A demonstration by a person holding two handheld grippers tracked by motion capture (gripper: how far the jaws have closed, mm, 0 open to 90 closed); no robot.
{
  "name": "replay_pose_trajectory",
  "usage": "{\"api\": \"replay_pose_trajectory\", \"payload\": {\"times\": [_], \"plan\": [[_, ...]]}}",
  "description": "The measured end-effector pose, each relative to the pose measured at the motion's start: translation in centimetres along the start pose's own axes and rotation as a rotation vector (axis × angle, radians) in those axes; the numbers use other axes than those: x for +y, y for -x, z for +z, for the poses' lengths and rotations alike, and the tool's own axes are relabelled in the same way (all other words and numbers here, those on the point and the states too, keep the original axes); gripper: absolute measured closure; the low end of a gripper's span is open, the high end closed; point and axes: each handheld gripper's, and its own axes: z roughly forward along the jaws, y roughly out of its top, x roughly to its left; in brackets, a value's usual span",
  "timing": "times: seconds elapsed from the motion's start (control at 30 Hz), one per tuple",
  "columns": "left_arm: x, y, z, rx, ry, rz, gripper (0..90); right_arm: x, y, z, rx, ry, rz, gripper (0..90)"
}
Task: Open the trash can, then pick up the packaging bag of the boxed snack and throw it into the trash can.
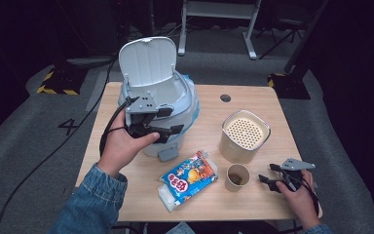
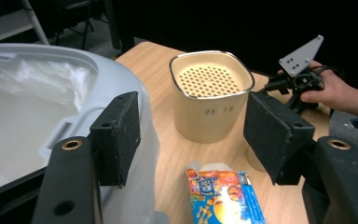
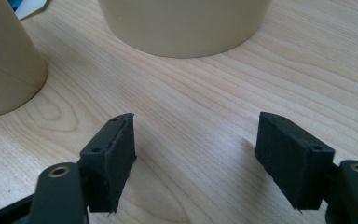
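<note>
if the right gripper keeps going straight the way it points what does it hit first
Probably the beige container: the right gripper has open jaws aimed over bare table at its base. The paper cup stands off to the side.

A light wooden tabletop (image 1: 209, 126) stands on grey carpet floor (image 1: 24, 141) in a dark room. A white desk frame (image 1: 219, 22) stands behind; yellow-black hazard tape (image 1: 53, 83) marks the floor.
</note>
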Motion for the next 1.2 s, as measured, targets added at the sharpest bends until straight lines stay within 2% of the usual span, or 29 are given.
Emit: {"api": "replay_pose_trajectory", "payload": {"times": [0.07,0.33,0.5,0.73,0.87,0.93,1.2], "plan": [[-0.4,0.1,0.2,0.009,-0.001,0.023,35.6,0.0,0.0,0.0,0.0,0.0,0.0,28.7],[-2.3,0.8,0.8,-0.009,-0.006,-0.009,34.0,0.0,0.0,0.0,0.001,0.0,0.0,28.7],[-4.0,1.2,1.7,-0.025,-0.037,-0.028,33.7,0.0,0.0,0.0,0.001,0.0,0.0,28.7],[-6.5,1.5,3.8,-0.046,-0.059,-0.063,33.2,0.0,0.0,0.0,0.0,0.0,0.0,28.7],[-7.7,1.7,5.2,-0.055,-0.075,-0.07,33.2,0.0,0.0,0.0,-0.002,0.0,-0.001,28.7],[-8.3,1.7,5.9,-0.045,-0.079,-0.073,33.3,0.0,0.0,0.0,-0.001,0.0,0.0,28.7],[-10.7,1.4,9.1,-0.066,-0.118,-0.138,34.7,0.0,0.0,0.0,-0.001,0.0,0.0,28.8]]}}
